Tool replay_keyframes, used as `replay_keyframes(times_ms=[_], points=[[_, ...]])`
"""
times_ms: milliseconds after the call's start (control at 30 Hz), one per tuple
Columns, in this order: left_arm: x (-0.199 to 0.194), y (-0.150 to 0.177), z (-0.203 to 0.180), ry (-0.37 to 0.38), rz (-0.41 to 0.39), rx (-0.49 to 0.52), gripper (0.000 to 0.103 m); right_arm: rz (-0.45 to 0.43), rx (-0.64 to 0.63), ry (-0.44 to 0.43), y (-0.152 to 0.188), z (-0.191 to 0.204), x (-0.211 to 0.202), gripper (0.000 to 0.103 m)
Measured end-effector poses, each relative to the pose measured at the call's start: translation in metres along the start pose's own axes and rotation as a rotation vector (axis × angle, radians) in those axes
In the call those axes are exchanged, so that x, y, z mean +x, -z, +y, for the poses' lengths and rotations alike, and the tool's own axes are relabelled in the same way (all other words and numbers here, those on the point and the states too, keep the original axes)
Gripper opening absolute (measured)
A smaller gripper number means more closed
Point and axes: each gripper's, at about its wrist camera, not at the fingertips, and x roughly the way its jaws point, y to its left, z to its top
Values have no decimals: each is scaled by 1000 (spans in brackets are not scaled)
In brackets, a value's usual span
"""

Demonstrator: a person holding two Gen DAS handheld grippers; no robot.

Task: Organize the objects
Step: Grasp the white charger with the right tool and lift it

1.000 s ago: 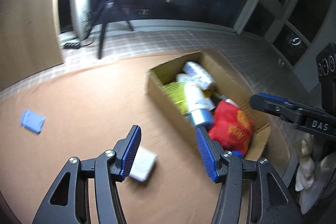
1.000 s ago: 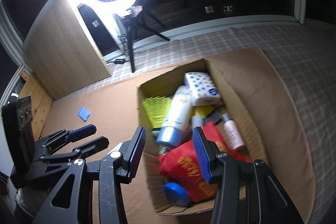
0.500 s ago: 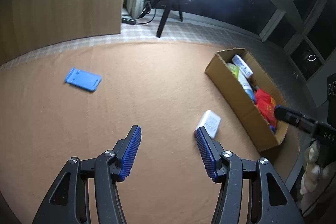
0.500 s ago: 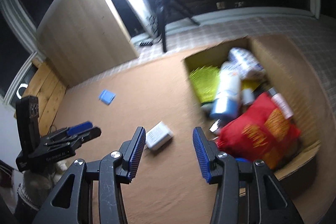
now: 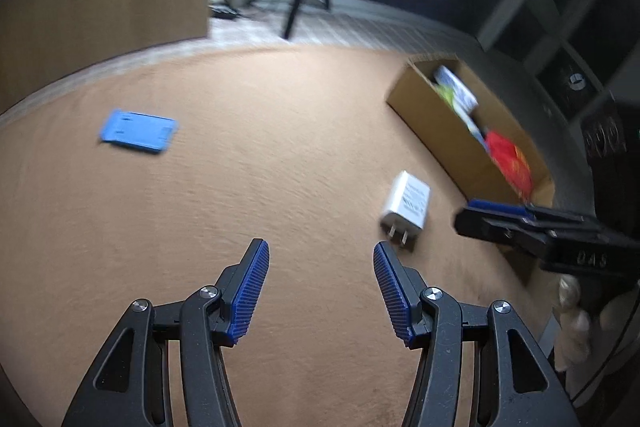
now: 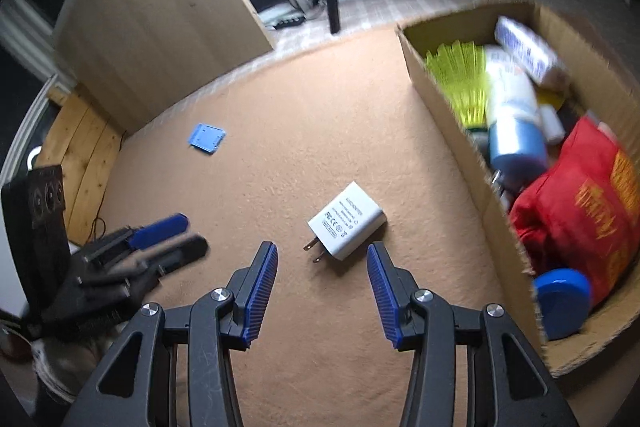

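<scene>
While hovering above the tan carpet point(image 6: 280, 155), right gripper point(image 6: 322, 255) with blue pads apart, nothing clamped between them, white charger point(image 6: 347, 221) lying just beyond the tips at frame centre, prongs toward lower left. Cardboard box point(image 6: 448, 131) along the right side, filled with a red bag point(image 6: 576, 211), a white and blue bottle point(image 6: 514, 119), a yellow-green item point(image 6: 460, 75) and a blue lid point(image 6: 562, 297). Small blue flat piece point(image 6: 206, 138) in upper left, well apart from the charger. Left gripper point(image 5: 321, 259) also spread and empty, over bare carpet, charger point(image 5: 407, 203) right of its tip, box point(image 5: 432, 119) further up right, blue piece point(image 5: 138, 131) at left.
</scene>
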Motion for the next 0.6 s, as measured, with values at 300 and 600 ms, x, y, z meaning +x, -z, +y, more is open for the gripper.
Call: replay_keyframes(times_ms=[300,600], points=[[45,-8,-41,91,74,137,57,51,136,-16,-4,-23,22,43],[67,-21,-55,111,108,216,57,81,170,-52,-15,-24,36,43]])
